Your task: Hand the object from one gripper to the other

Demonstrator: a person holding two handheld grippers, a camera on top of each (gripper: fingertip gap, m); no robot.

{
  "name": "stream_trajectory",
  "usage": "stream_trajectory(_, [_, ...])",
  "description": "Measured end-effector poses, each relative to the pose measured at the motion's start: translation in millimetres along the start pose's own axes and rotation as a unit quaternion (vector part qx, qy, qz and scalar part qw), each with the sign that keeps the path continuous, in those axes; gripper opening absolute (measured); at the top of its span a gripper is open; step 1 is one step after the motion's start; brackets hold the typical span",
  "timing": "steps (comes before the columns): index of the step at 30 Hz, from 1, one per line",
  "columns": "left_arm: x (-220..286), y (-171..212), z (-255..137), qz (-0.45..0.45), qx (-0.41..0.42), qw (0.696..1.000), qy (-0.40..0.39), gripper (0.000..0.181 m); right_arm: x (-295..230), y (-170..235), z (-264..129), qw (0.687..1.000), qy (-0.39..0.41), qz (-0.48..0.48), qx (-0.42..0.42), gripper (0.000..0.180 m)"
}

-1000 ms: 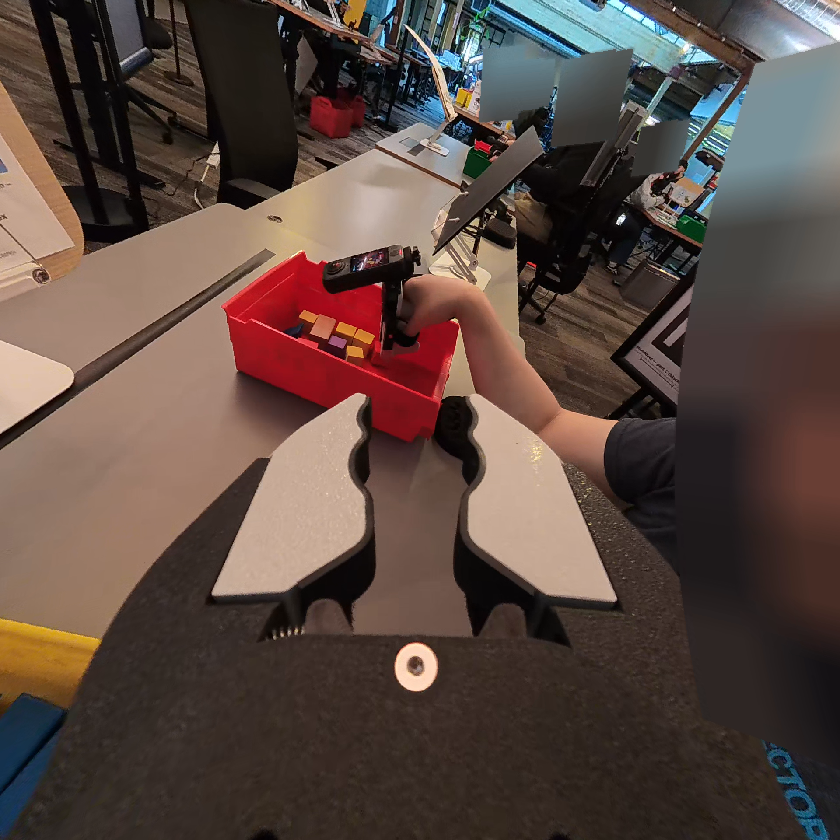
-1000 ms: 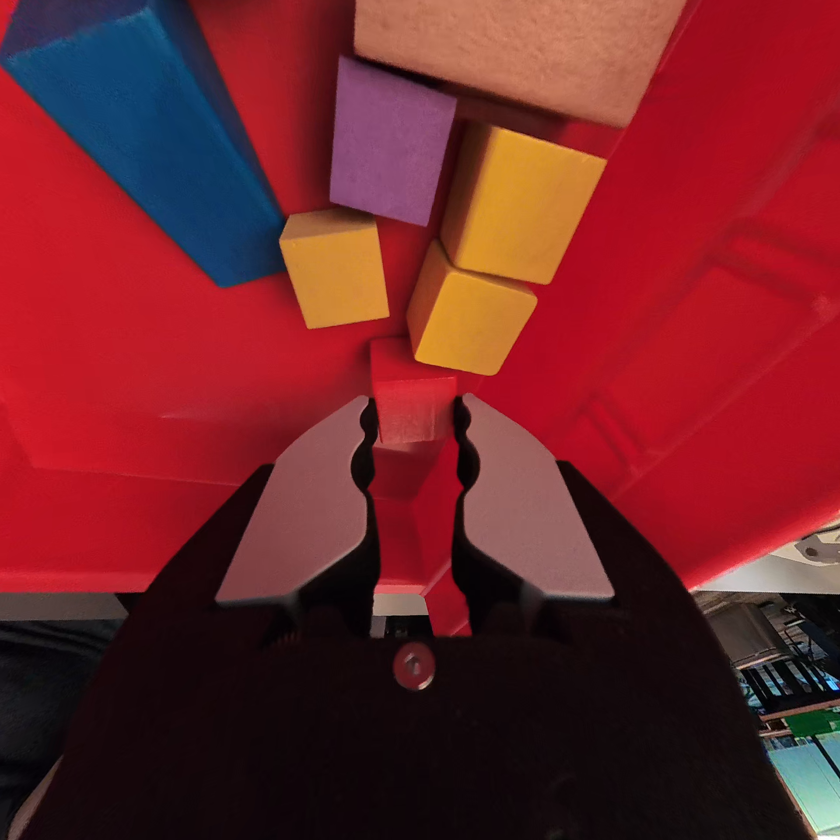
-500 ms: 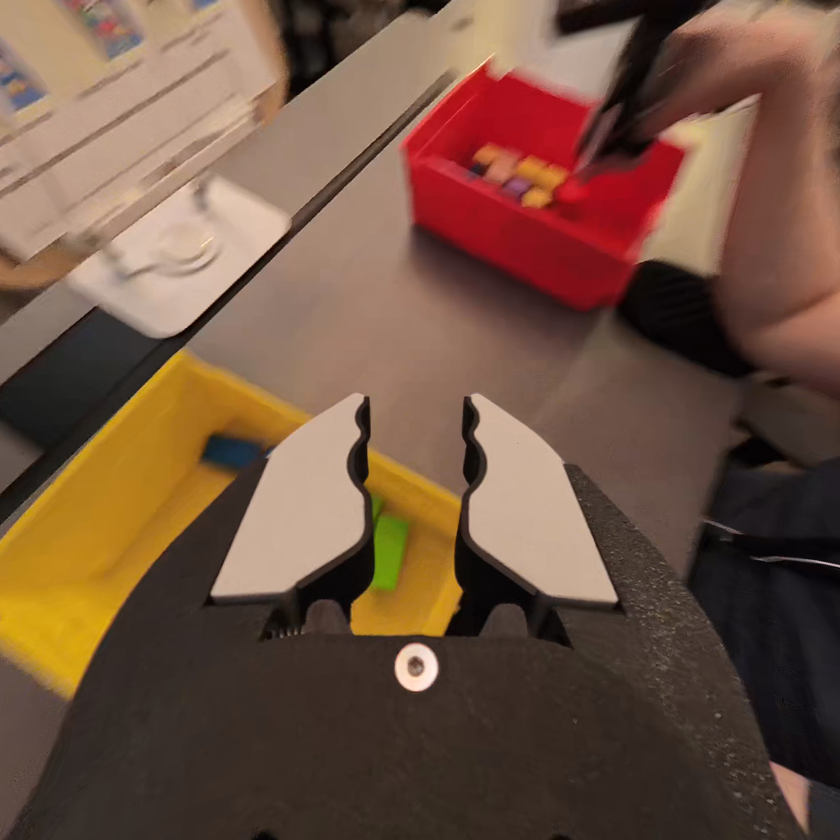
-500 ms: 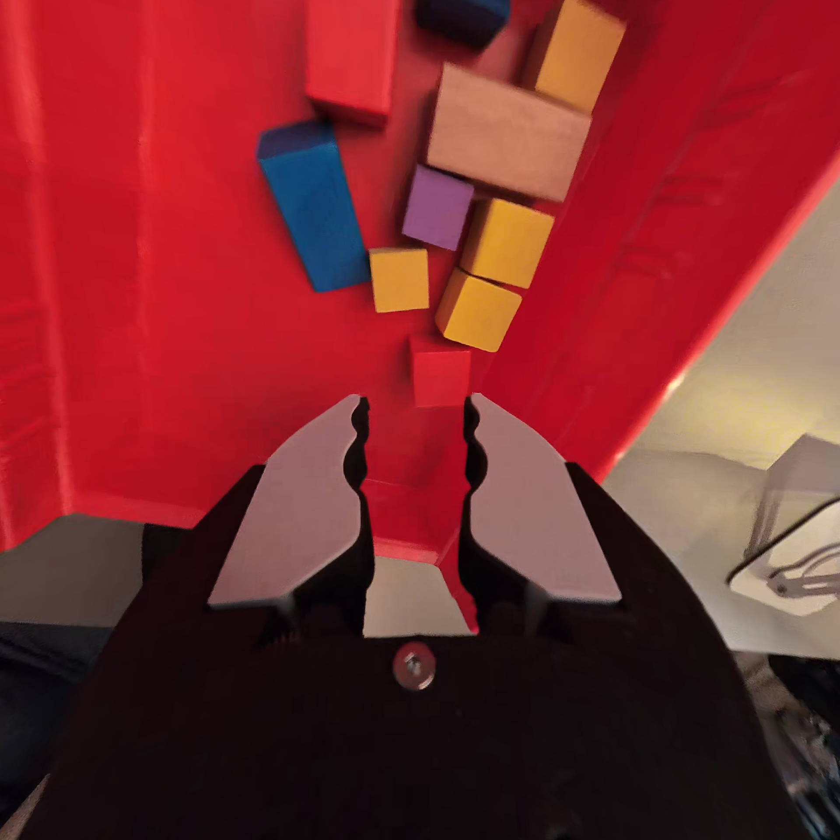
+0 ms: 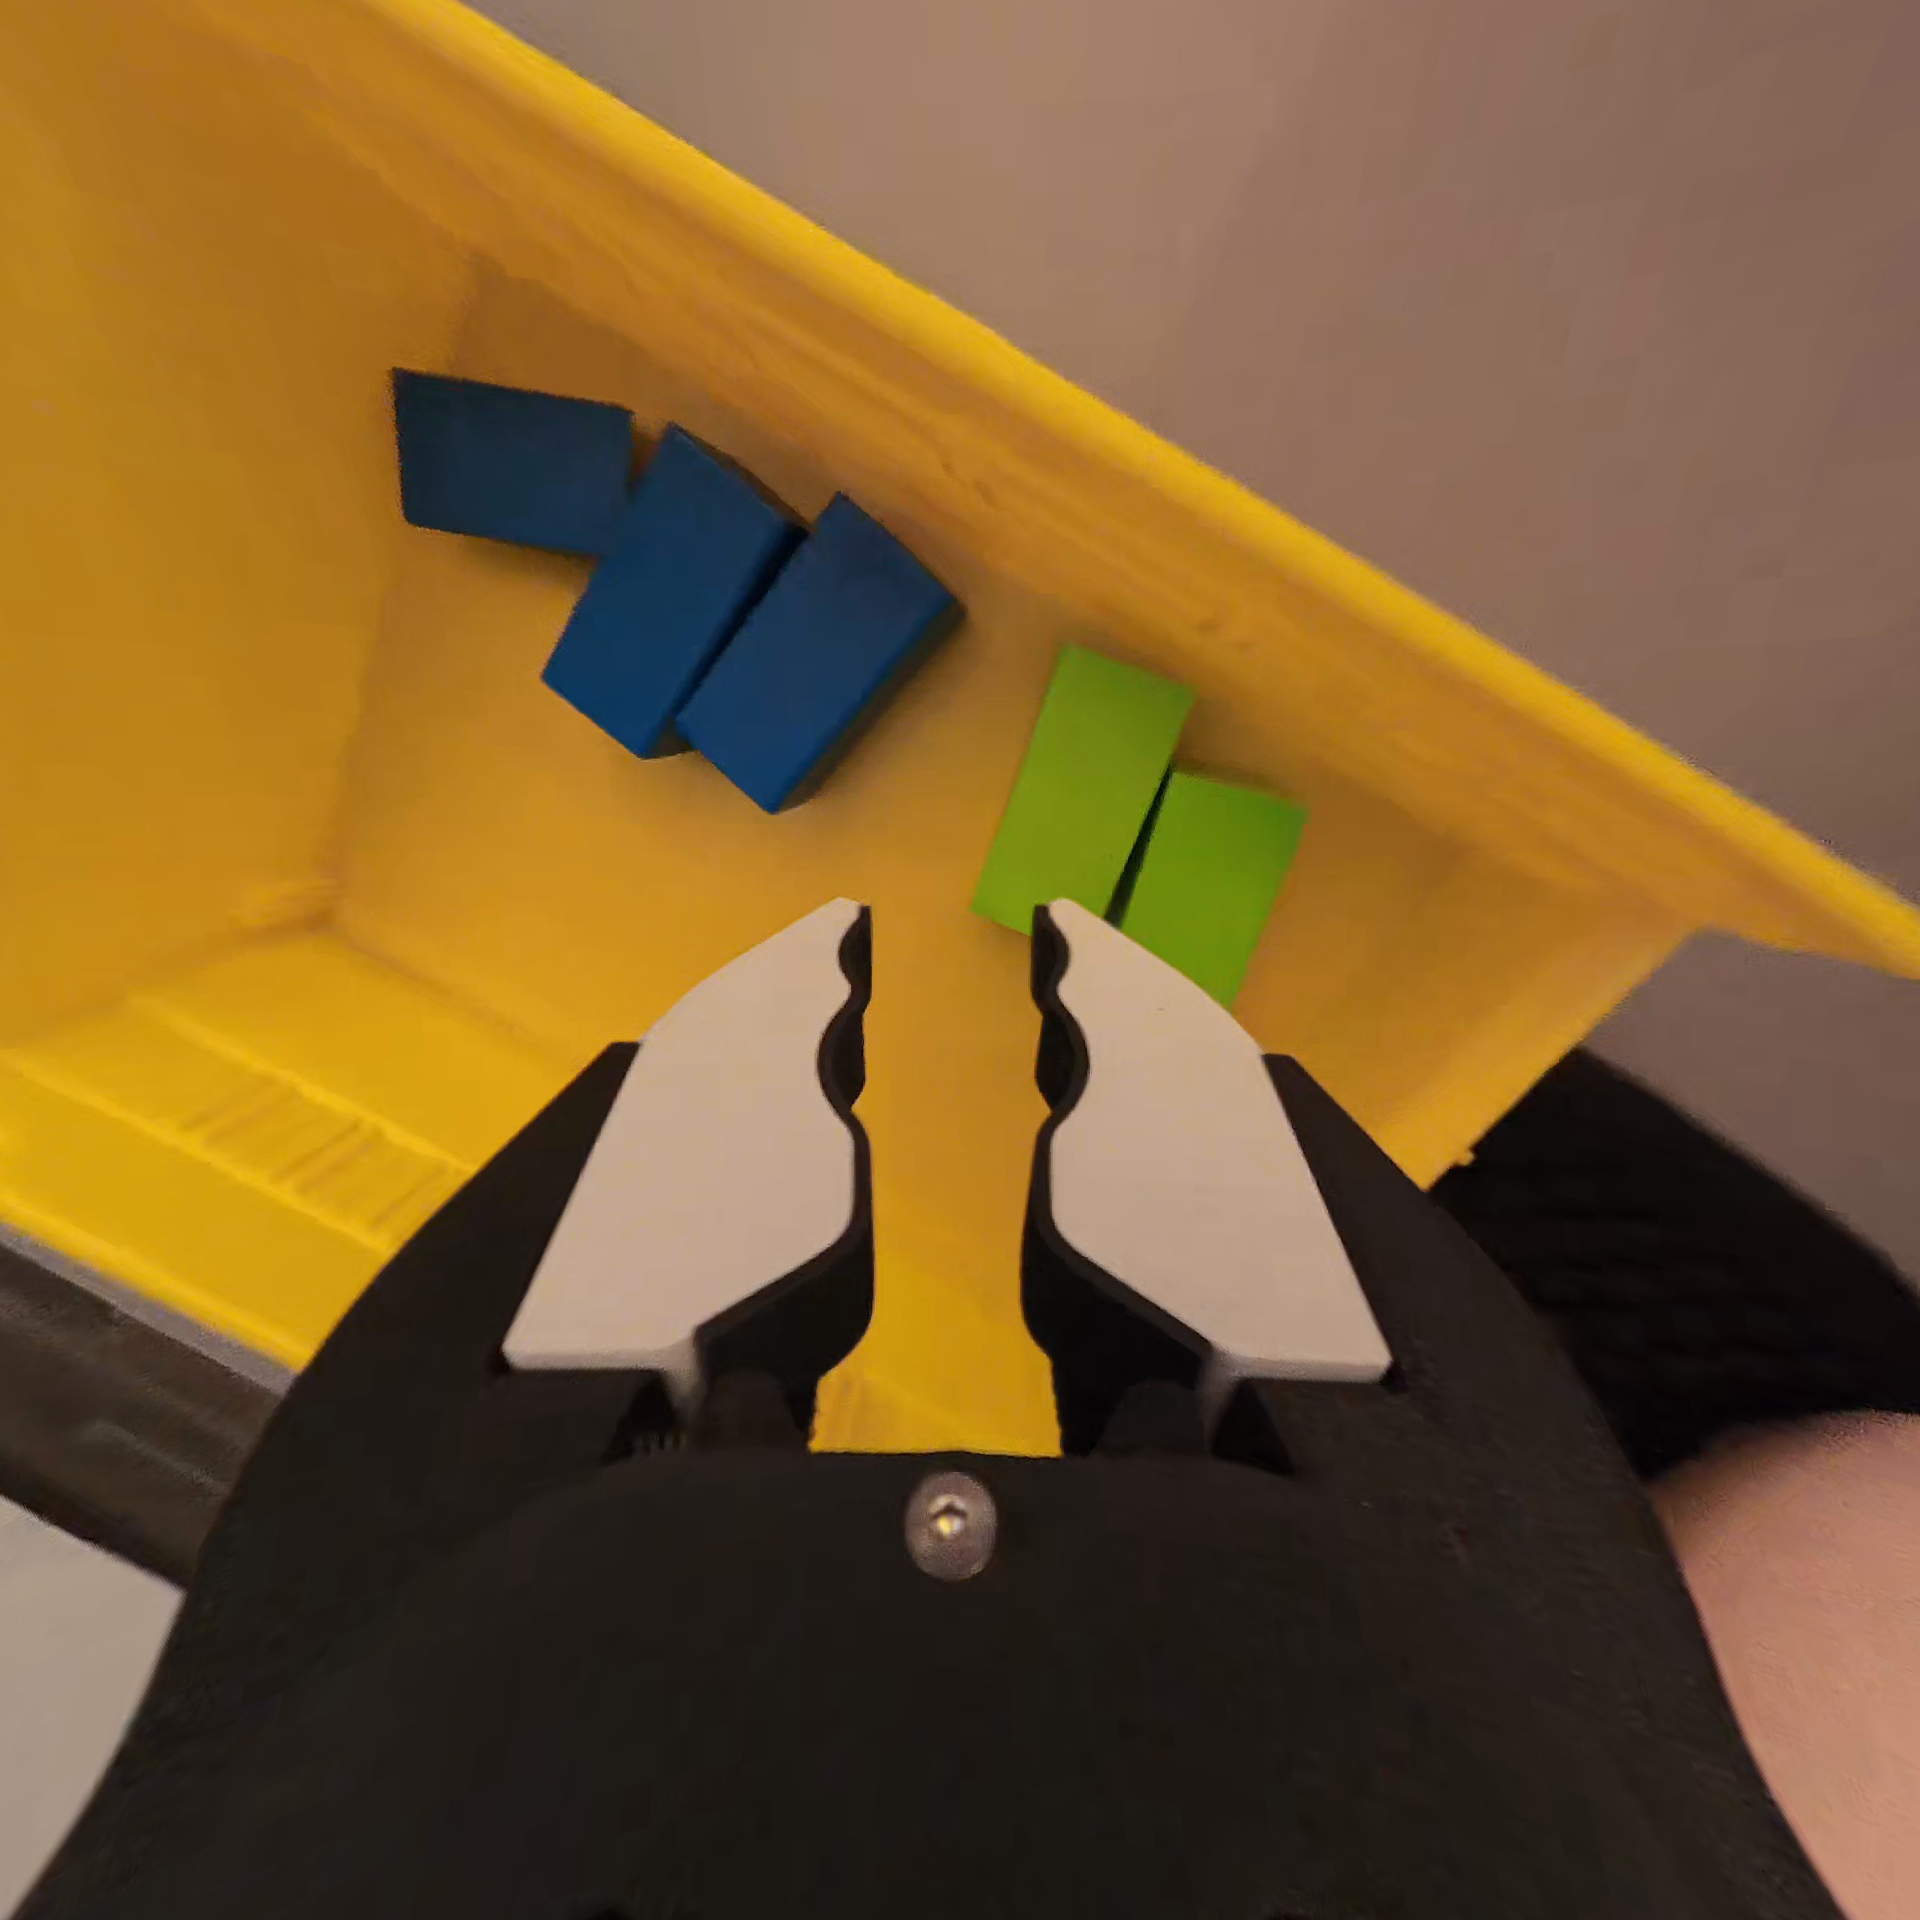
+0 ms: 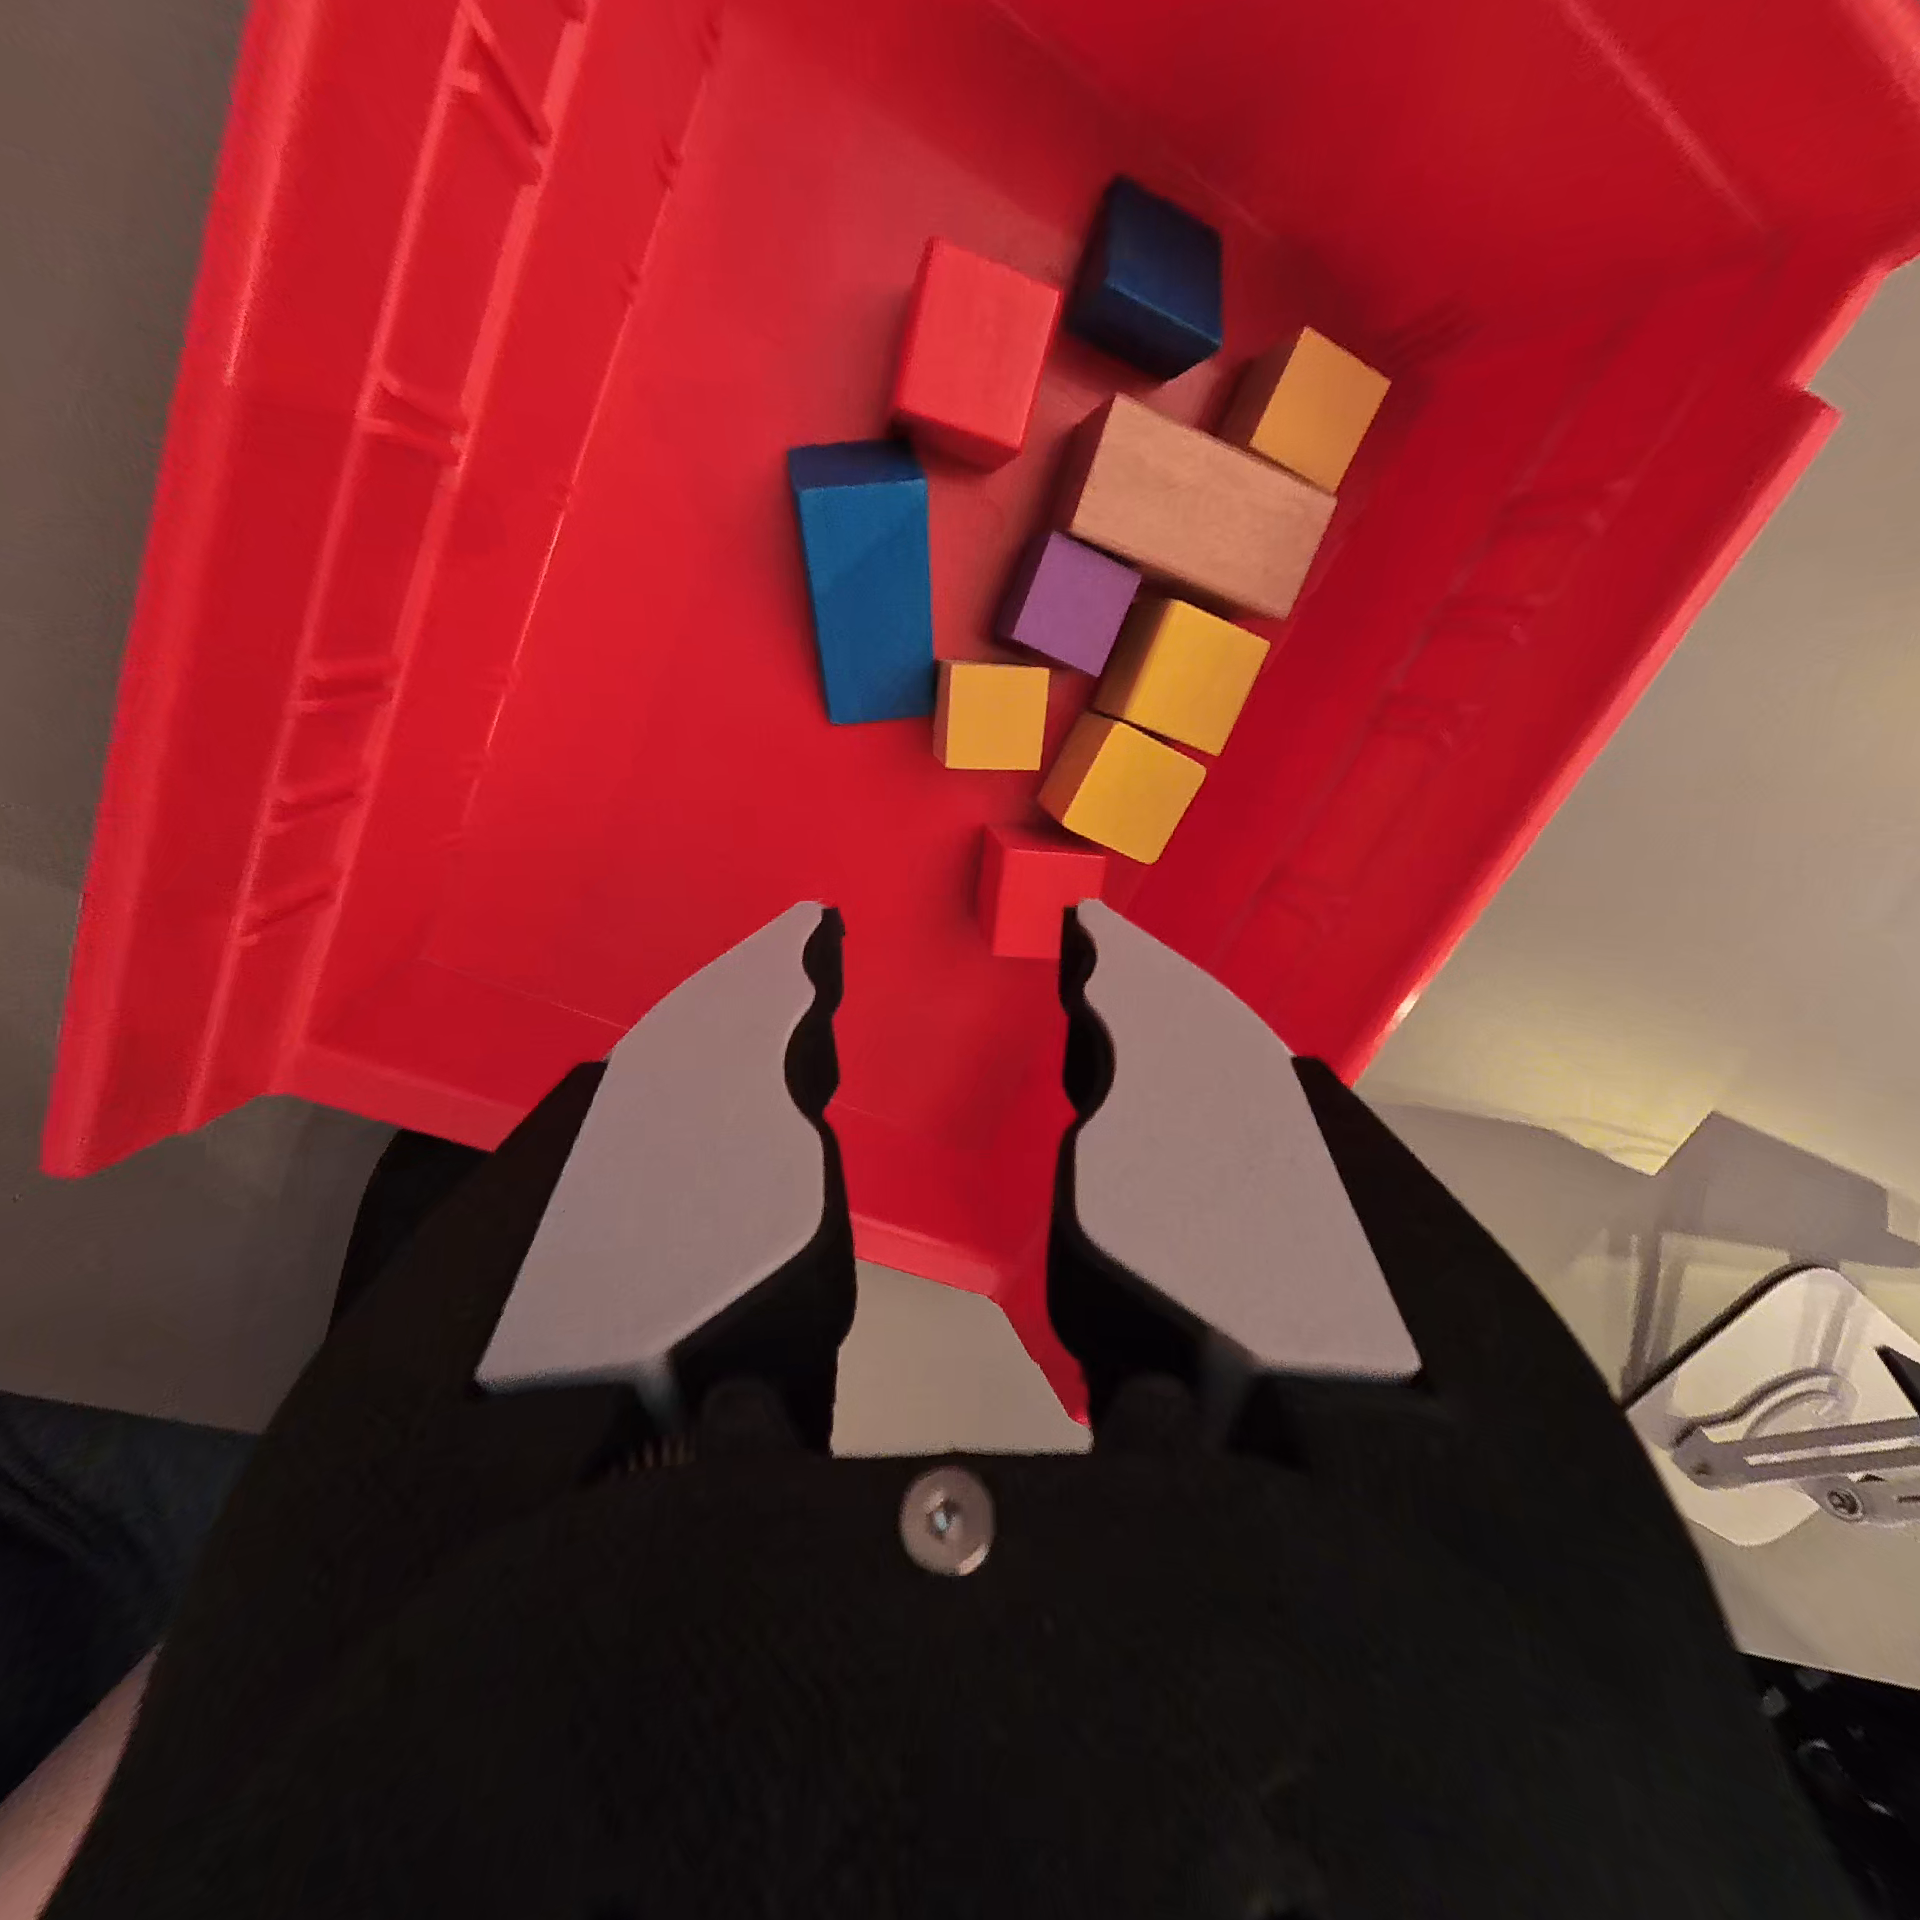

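Note:
My left gripper (image 5: 948, 920) is open and empty, pointing down into a yellow bin (image 5: 1039, 416). In the bin lie three blue blocks (image 5: 748, 623) and two green blocks (image 5: 1091, 779); the green ones sit just right of my right fingertip. My right gripper (image 6: 951, 920) is open and empty above a red bin (image 6: 520, 520). A small red cube (image 6: 1034, 888) lies on the bin floor just beyond my right fingertip. Past it lie several yellow and orange cubes (image 6: 1127, 784), a purple cube (image 6: 1070, 603), a blue block (image 6: 868, 582), a tan block (image 6: 1200, 504) and another red block (image 6: 977, 348).
Both bins stand on a grey table (image 5: 1455, 260). A dark round thing (image 5: 1662, 1247) lies by the yellow bin's right corner. A white stand base with a metal clip (image 6: 1766, 1434) is right of the red bin. A person's arm shows at the lower right (image 5: 1808, 1662).
My left gripper swung from facing the red bin down into the yellow bin. My right gripper opened, left the small red cube on the bin floor and rose away from it.

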State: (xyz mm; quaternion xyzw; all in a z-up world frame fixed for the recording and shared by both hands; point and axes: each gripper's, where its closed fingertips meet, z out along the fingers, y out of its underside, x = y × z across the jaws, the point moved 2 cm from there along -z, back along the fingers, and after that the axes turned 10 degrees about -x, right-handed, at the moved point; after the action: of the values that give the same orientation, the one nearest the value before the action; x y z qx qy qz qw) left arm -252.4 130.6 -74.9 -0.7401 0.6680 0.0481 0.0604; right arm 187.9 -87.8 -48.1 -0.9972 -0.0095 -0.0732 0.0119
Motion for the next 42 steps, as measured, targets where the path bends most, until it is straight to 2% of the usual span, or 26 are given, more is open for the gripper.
stream_trajectory(1, [1.1,0.9,8.7,0.007,-0.012,1.0,0.011,0.023,0.6,0.5,0.5,1.0,-0.002,0.001,0.0,0.041])
stream_trajectory(3, [4.3,-0.9,18.6,0.006,-0.009,0.999,0.047,0.026,2.3,1.1,0.5,1.0,-0.004,0.003,0.003,0.041])
stream_trajectory(7, [10.6,-5.4,14.7,0.024,0.045,0.995,0.088,0.03,4.4,4.2,1.9,1.0,-0.012,0.006,0.002,0.041])
stream_trajectory(11, [12.2,-2.5,15.8,0.043,0.055,0.994,0.089,0.034,5.8,5.2,1.8,1.0,-0.015,0.009,0.004,0.041])
stream_trajectory(20, [12.8,1.6,32.6,0.051,0.021,0.994,0.095,0.033,2.2,8.0,1.3,1.0,-0.022,-0.001,0.002,0.041])
stream_trajectory(32, [15.5,-0.4,33.0,0.058,0.031,0.992,0.112,0.031,-0.6,7.7,3.1,1.0,-0.024,-0.009,-0.006,0.04])
stream_trajectory(42, [5.0,3.9,33.6,0.029,0.041,0.992,0.112,0.035,-2.6,7.4,3.6,1.0,-0.021,-0.016,-0.01,0.04])
